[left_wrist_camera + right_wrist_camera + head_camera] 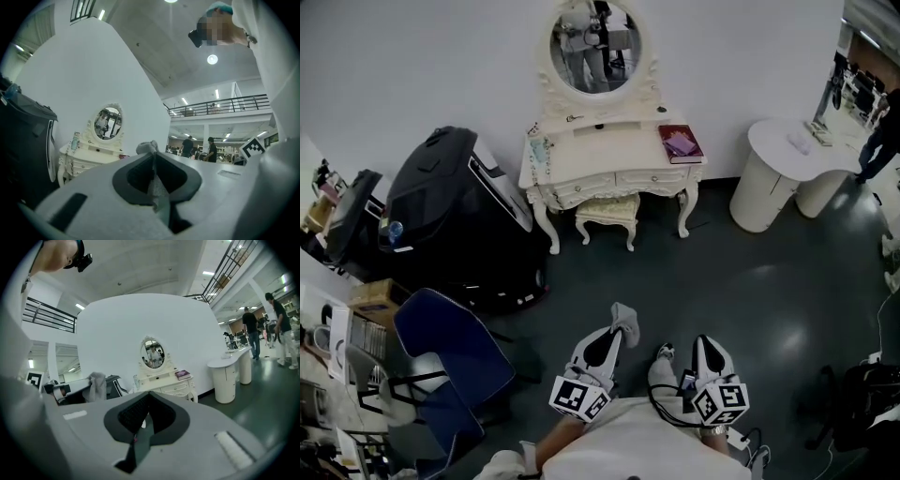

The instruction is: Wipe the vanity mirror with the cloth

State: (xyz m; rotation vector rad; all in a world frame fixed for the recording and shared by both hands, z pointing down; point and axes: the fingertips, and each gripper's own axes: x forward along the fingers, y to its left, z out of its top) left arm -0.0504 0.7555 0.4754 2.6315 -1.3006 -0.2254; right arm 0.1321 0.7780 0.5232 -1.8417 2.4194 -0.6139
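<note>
The oval vanity mirror (596, 45) stands on a cream dressing table (609, 141) far ahead against the white wall; it also shows small as the mirror (108, 123) and the mirror (152, 354) in the gripper views. My left gripper (617, 333) is shut on a grey cloth (626, 319), held low over the dark floor. In the left gripper view the cloth (148, 147) pokes out above the closed jaws of the left gripper (153, 155). My right gripper (701, 343) hangs beside it, jaws together and holding nothing; the right gripper view shows the right gripper (149, 396) and the cloth (97, 383) at left.
A cream stool (607, 211) is tucked under the table, and a red book (680, 142) lies on its right end. A big black case (459, 206) stands to the left, a blue chair (441, 347) nearer me. A white round counter (778, 169) is at right. People (253, 329) stand in the distance.
</note>
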